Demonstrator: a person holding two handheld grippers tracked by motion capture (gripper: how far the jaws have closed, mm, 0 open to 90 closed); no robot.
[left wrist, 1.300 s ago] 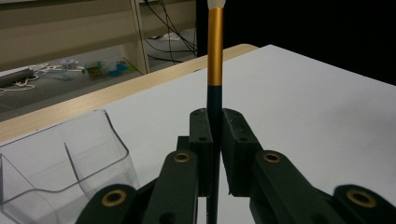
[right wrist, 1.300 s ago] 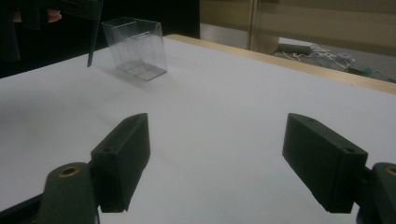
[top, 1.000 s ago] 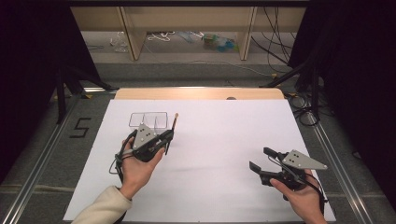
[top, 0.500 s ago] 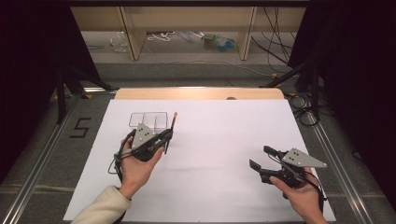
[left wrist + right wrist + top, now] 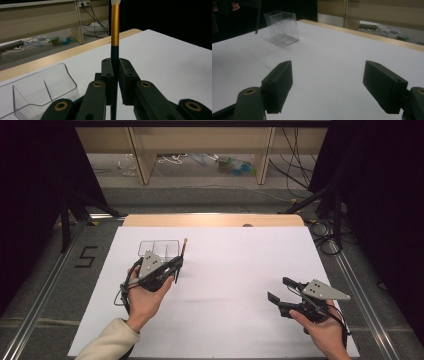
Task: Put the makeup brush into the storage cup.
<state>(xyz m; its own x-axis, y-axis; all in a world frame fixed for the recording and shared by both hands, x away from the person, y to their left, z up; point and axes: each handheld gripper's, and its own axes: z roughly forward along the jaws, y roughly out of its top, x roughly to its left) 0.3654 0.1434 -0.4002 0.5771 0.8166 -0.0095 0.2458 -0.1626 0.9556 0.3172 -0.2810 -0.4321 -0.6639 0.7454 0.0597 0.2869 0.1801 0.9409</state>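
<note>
In the high view, the left gripper [image 5: 172, 265] sits left of centre, and its body and the hand [image 5: 145, 295] beneath it cover the lower half of the brush [image 5: 183, 249]. Just the upper shaft and pale tip stick out past the jaws. The near edge of the clear box [image 5: 160, 246] is also covered by the gripper's grey plate, so whether the gripper touches the box cannot be told there.

In the left gripper view the jaws are clamped on the brush [image 5: 115, 37]. The dark lower shaft runs down between the pads and is cut off by the bottom edge; the gold band rises up the middle, and the pale tip is clipped by the top edge. The box [image 5: 43, 85] shows at lower left, partly behind the jaws.

The brush's long axis runs up and slightly right in the high view, its pale end pointing toward the table's far edge, just right of the box. In the left gripper view it stands nearly vertical in the frame.

At lower right of the high view the right gripper [image 5: 281, 291] has its jaws spread wide with nothing between them, over the white sheet [image 5: 240, 270]. In the right gripper view the box [image 5: 282, 27] stands at upper left. The dark shapes in the top left corner there are too dim to make out.
</note>
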